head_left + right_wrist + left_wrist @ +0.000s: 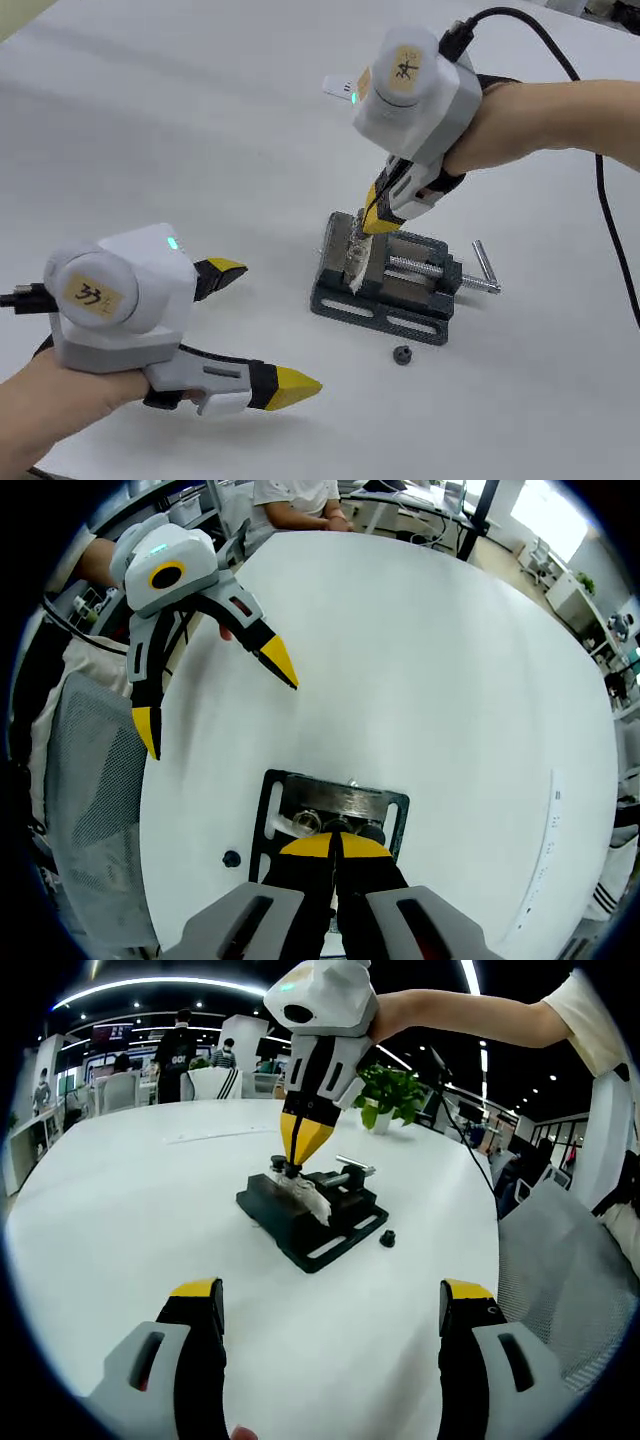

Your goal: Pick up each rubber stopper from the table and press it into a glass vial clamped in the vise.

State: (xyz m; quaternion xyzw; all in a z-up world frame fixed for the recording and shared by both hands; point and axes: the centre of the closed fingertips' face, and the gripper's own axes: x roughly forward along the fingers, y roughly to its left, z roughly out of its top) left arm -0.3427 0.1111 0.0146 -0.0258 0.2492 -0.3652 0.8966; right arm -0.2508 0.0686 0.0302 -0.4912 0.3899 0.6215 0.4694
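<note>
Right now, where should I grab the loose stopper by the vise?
Pinch its round sides from straight above with the open left gripper: the stopper sits low on the table, apart from the vise, so both sides look free.

Right gripper (376, 225) over vise (372, 310)

The right gripper's (378, 222) tips hide the vial's (356, 268) mouth; whether they pinch anything cannot be told. The loose stopper (402, 355) is too small for detail. The cable (599, 190) leaves the head view's right edge.
</note>
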